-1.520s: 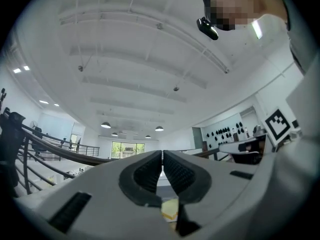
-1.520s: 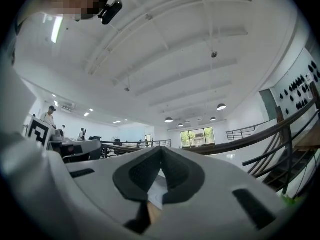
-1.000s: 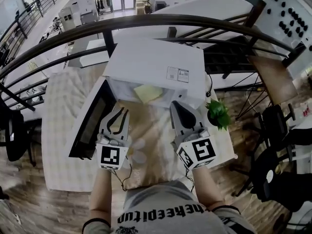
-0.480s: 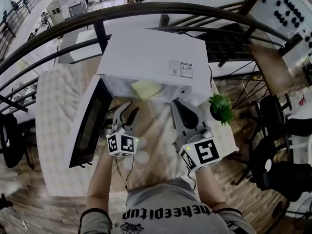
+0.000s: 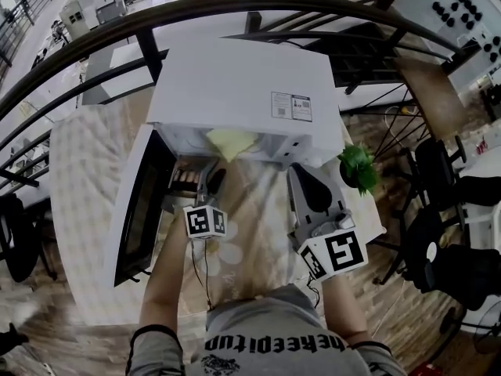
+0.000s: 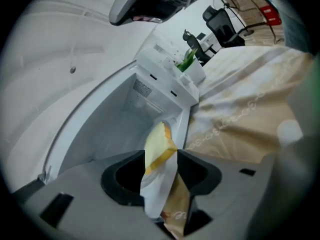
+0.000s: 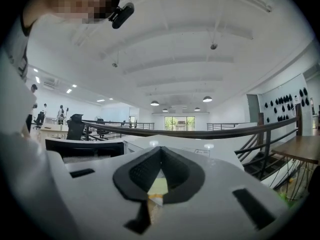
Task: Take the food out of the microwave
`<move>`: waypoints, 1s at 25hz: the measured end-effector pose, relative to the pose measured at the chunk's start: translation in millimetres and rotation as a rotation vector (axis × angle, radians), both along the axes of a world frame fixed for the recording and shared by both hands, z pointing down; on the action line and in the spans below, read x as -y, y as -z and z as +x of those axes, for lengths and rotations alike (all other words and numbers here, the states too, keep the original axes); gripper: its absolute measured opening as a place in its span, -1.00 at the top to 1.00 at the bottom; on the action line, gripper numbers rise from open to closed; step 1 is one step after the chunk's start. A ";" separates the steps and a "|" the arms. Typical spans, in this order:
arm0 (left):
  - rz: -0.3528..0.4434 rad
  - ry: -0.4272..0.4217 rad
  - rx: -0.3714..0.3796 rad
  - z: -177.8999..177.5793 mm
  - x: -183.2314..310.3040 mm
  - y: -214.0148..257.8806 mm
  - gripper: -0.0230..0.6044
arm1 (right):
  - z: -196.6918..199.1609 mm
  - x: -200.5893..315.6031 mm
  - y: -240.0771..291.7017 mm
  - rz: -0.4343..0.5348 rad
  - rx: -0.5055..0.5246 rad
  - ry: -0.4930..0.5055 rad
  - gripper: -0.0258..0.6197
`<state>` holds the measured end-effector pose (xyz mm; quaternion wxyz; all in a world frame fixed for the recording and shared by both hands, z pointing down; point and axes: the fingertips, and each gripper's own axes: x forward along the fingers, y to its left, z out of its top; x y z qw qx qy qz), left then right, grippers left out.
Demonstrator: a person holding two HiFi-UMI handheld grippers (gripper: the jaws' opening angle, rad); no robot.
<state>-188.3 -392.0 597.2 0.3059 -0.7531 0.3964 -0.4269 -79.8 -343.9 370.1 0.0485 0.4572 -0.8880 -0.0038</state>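
The white microwave (image 5: pixel 243 84) stands on the table with its door (image 5: pixel 141 206) swung open to the left. In its mouth lies the food (image 5: pixel 231 141), a pale yellow wrapped piece. My left gripper (image 5: pixel 207 180) is low at the opening, just left of the food, rolled on its side. In the left gripper view the food (image 6: pixel 160 141) shows in the gap of the left gripper (image 6: pixel 161 156), whose jaws are opening and do not press on it. My right gripper (image 5: pixel 300 175) hovers at the microwave's right front corner, shut, with nothing in it (image 7: pixel 161 148).
A small potted plant (image 5: pixel 356 167) stands at the table's right edge beside the microwave. A patterned cloth covers the table (image 5: pixel 86 178). A dark curved railing (image 5: pixel 117 34) runs behind the microwave. Office chairs (image 5: pixel 450 186) stand on the floor to the right.
My left gripper has sunk and moved forward to the microwave's mouth, rolling onto its side, and its jaws have parted. The right gripper has hardly moved.
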 end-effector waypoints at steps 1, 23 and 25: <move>0.007 -0.003 0.017 1.3 2.9 -5.2 0.34 | 1.6 0.3 -1.1 -0.002 -0.004 -0.008 0.91; 0.083 0.034 0.280 16.8 37.5 -38.0 0.28 | 34.7 -14.9 -21.2 -0.053 -0.070 -0.135 0.91; 0.107 0.023 0.293 20.9 41.7 -33.6 0.28 | 37.2 -16.4 -22.4 -0.056 -0.070 -0.141 0.91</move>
